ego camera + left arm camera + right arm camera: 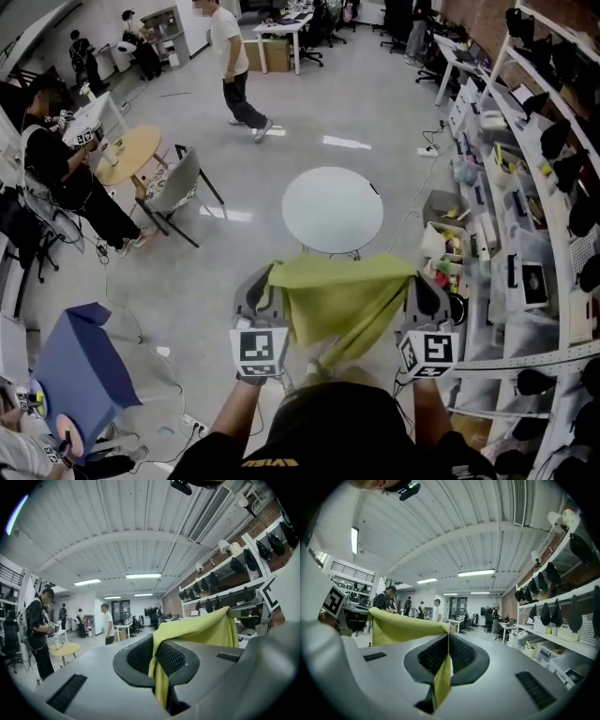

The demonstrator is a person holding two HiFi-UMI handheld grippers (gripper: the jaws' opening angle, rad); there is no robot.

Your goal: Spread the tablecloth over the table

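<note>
The left claw (154, 657) is closed tight on one top corner of the yellow-green tablecloth (342, 295). The cloth is pinched between its two black ribbed pads (140, 657), and a short strip of it hangs down below them. The right claw (447, 656) is closed in the same way on the other top corner, with a narrow fold of cloth coming out under its pads. Both claws point level, side by side and well apart.

The top edge of the tablecloth is stretched between them, almost straight. Below this edge the cloth hangs free in the air, and its folds run down toward the person's body. It touches no furniture.

In the head view, the white round tabletop (333, 208) stands on the shiny grey floor (281, 159), a little ahead of the claws and just beyond the top edge of the cloth. The cloth is not yet on it.

At the right there are long shelves (525, 187) with boxes and dark objects. At the left a grey chair (173, 187) stands beside a small yellow table (127, 155), and a person in dark clothes (56, 164) is next to that table. Farther away a person in a white shirt (230, 66) is walking on the floor. Near the lower left corner is a blue box-like thing (80, 361).
</note>
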